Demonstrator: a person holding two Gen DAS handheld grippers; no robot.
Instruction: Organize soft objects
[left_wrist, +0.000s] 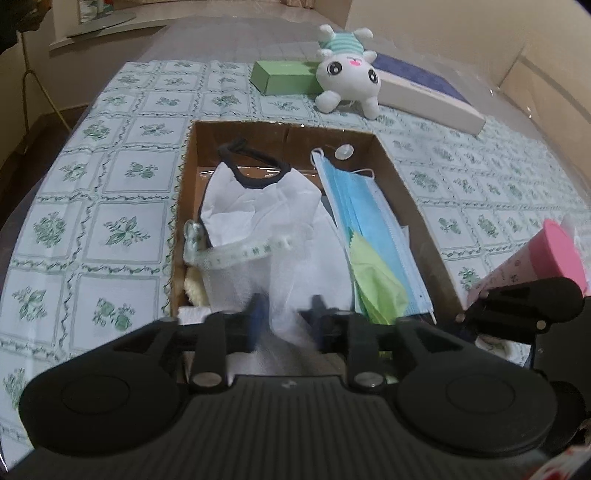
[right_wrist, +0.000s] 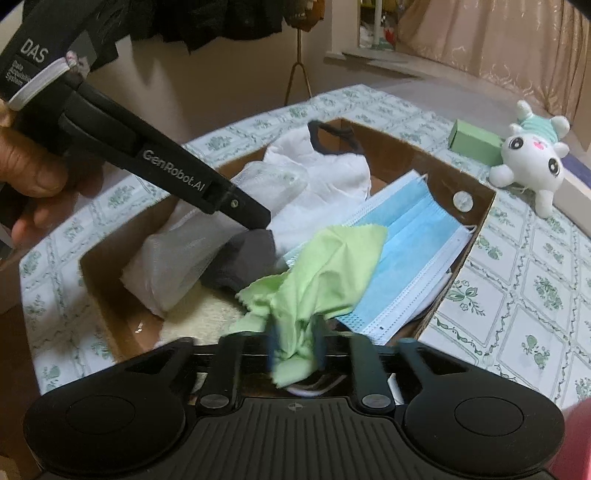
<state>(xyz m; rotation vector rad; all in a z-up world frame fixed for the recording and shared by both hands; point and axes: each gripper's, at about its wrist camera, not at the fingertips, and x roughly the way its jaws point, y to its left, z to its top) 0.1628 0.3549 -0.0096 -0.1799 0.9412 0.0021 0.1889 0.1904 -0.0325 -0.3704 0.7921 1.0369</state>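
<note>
Green microfibre cloth (right_wrist: 325, 273) is bunching in the right gripper (right_wrist: 297, 347), jaws clamped; left gripper (left_wrist: 286, 317) is pinching white mesh fabric (left_wrist: 291, 273). Lifting either risks dragging neighbours out of the cardboard box (left_wrist: 406, 184).

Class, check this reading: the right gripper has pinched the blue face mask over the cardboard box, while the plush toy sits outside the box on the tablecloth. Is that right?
One detail is wrong. The right gripper pinches the green cloth, not the blue face mask, which lies beside it in the cardboard box; the right wrist view shows this. The plush toy does sit outside on the tablecloth.
</note>
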